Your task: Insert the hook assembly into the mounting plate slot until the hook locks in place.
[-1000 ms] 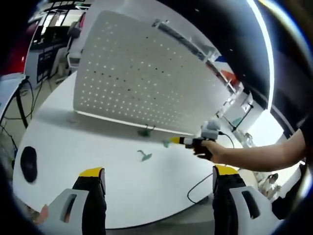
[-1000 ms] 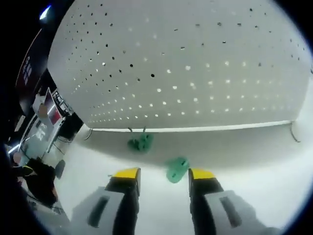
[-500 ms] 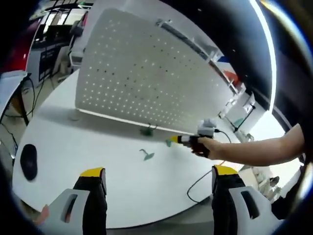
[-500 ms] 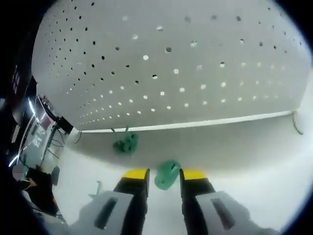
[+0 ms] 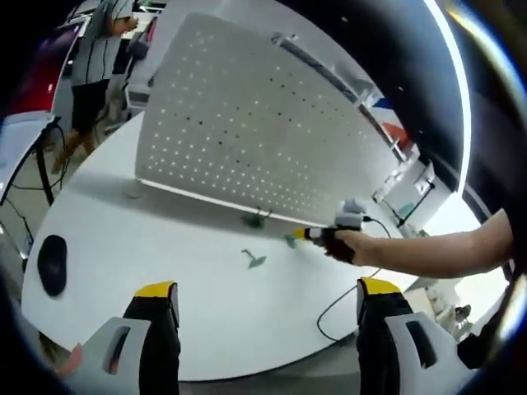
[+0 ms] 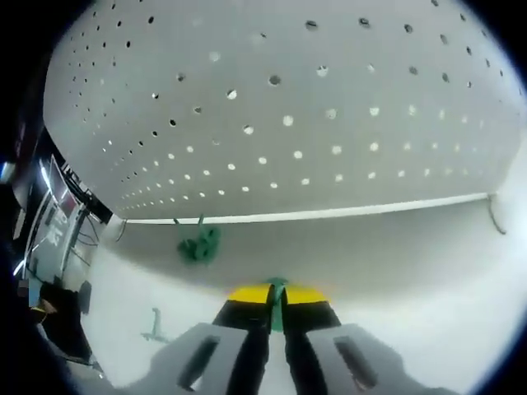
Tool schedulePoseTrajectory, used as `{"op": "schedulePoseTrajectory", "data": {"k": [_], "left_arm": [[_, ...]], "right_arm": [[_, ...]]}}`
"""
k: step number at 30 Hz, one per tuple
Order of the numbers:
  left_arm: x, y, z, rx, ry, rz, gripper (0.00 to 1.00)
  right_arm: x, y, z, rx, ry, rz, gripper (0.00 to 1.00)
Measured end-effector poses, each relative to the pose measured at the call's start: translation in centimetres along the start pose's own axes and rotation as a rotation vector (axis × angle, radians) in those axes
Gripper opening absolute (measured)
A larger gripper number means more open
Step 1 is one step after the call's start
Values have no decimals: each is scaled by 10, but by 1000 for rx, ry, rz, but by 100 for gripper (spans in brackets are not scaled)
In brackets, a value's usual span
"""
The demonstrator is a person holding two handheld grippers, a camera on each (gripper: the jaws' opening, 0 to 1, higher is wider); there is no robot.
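Here my left tongs (image 5: 268, 298) gape over the table's (image 5: 123, 247) near edge, showing my hand (image 5: 346, 244). My right tongs (image 6: 276, 295) pinch a green hook (image 6: 277, 288), nearly hidden, by the pegboard's (image 6: 288, 107) bottom edge.

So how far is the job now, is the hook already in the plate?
Done: the right gripper has shut on a green hook piece on the white table. Left to do: inserting it. It is not yet in the perforated mounting plate. Another green hook sits at the plate's base, a third lies on the table. The left gripper is open, holding nothing.
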State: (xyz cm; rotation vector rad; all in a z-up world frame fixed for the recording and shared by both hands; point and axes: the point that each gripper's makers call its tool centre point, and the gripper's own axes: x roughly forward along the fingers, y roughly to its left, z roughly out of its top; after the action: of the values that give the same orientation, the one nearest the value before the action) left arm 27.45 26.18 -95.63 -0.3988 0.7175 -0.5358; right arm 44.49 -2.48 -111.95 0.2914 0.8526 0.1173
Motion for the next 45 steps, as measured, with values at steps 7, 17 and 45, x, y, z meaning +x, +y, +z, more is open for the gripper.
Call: {"op": "schedulePoseTrajectory", "data": {"k": [7,17,45], "left_arm": [[3,-4,5,13,0,-7,90],[12,-16,12,28,0,-33,91],[36,-79,27,47,-1,-168,84]], "right_arm": [[-3,2,3,-13,-7,8,1],[-29,9,39,-63,-124,25,0],[-172,116,54,-55,-389,276,0]]}}
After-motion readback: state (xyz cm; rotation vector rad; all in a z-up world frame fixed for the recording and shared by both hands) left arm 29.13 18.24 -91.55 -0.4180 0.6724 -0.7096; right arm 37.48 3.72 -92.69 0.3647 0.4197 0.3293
